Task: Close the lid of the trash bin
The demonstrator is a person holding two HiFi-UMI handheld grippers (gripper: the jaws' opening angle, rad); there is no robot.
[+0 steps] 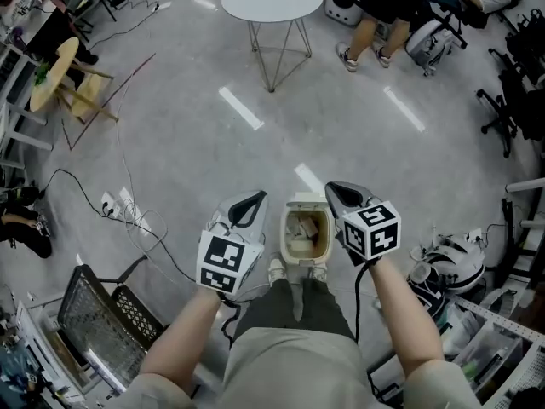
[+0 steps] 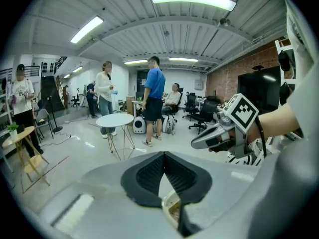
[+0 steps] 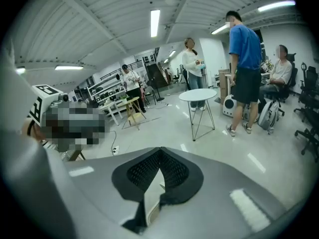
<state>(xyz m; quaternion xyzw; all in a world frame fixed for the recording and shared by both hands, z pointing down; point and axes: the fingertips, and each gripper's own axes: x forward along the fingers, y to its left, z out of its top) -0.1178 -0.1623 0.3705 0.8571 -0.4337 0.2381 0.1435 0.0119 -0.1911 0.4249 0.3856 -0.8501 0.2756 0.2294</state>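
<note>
Left tongs [image 1: 249, 204]: tips pressed together in the left gripper view, nothing gripped. Only floor and a pale sliver of something show through the gap behind the tips. Held up high, left of the bin and well above it, pointing away from the body.

Trash bin [image 1: 285, 231]: on the floor right in front of the shoes [image 1: 277, 269], between the two tongs in the head view. Open, with pale paper rubbish visible inside. Opening looks longer near-to-far than across. Lid [image 1: 306, 201] reads as the pale band at the far edge, so probably hinged there and tipped back; can't confirm the hinge. Judged closing move: reach down and past the opening, then bring the lid toward the body.

Right tongs [image 1: 339, 194]: tips also together in the right gripper view, empty. Just right of the bin, same height as the left. Tip sits closer to the lid's far corner in the head view, so right looks like the nearer arm, by a small margin. True height gap hard to judge from above.

Writing: none readable. No brand or label seen on the bin. Only black-and-white square markers on the left cube [image 1: 226, 262] and right cube [image 1: 372, 228].
</note>
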